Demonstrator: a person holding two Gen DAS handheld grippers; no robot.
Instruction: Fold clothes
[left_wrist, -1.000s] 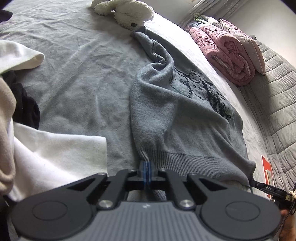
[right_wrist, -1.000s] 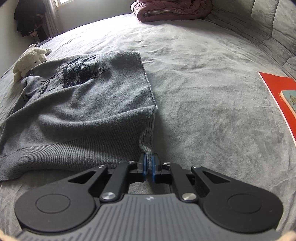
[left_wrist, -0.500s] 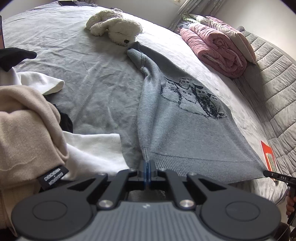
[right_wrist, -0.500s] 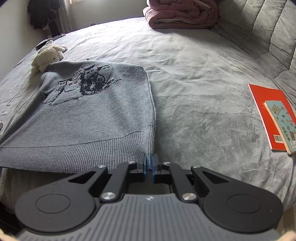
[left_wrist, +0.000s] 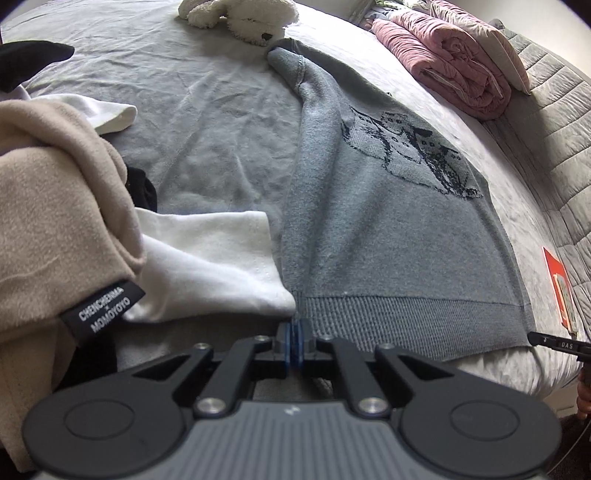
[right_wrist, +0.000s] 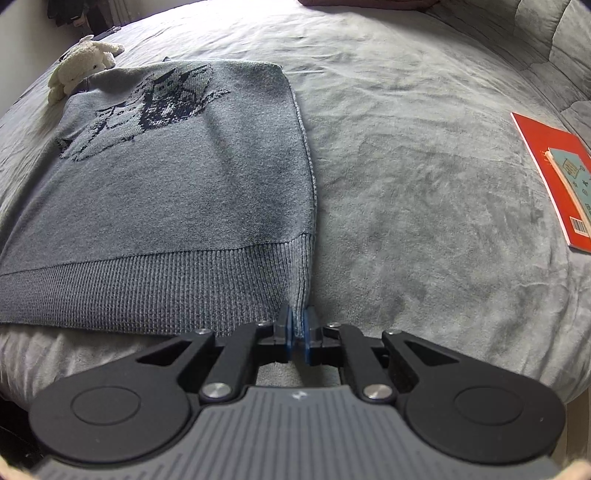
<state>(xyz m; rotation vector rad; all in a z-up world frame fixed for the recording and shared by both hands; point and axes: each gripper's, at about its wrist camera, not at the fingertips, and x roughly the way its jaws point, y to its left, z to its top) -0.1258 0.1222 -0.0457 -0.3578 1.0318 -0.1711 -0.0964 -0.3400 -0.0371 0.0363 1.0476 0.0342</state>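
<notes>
A grey knit sweater (left_wrist: 388, 240) with a dark pattern lies flat on the grey bed (right_wrist: 406, 184), ribbed hem toward me. My left gripper (left_wrist: 294, 332) pinches the hem's left corner, its blue pads nearly together. In the right wrist view the same sweater (right_wrist: 184, 184) stretches away, and my right gripper (right_wrist: 297, 328) grips the hem's right corner, with knit running down between its pads. Both pairs of jaws are opening slightly, with the hem still between them. The hem is stretched straight along the bed's near edge.
A beige garment (left_wrist: 48, 206), a white one (left_wrist: 207, 266) and a black one (left_wrist: 29, 59) are piled left of the sweater. A white plush toy (left_wrist: 251, 18) lies by the collar. A rolled pink duvet (left_wrist: 450, 66) lies at the back, and a red book (right_wrist: 546, 173) to the right.
Both grippers pulled back toward the bed's near edge, dragging the hem with them. The sweater went from bunched and rumpled to spread flat. The pile of clothes came into the left view.
</notes>
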